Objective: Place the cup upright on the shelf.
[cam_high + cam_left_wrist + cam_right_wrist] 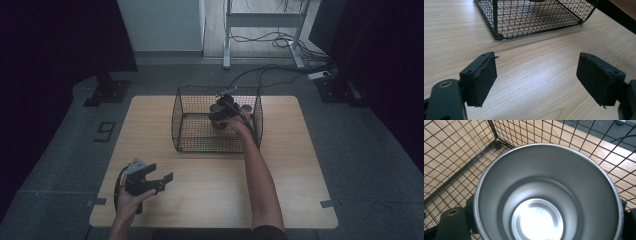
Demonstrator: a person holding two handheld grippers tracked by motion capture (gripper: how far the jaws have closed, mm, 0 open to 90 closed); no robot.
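My right gripper [223,116] is inside the black wire-mesh basket [184,131], centre of the high view, clamped on a round grey metal cup [549,195]. The cup's open mouth faces the right gripper view; its inside is bare, with no brand or writing readable. My left gripper [536,82], lower left over the light wooden table [290,165], has its jaws wide apart and empty.

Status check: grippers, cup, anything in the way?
Right gripper shut on metal cup, inside wire basket. Left gripper open, empty, above table. Basket walls close around cup.
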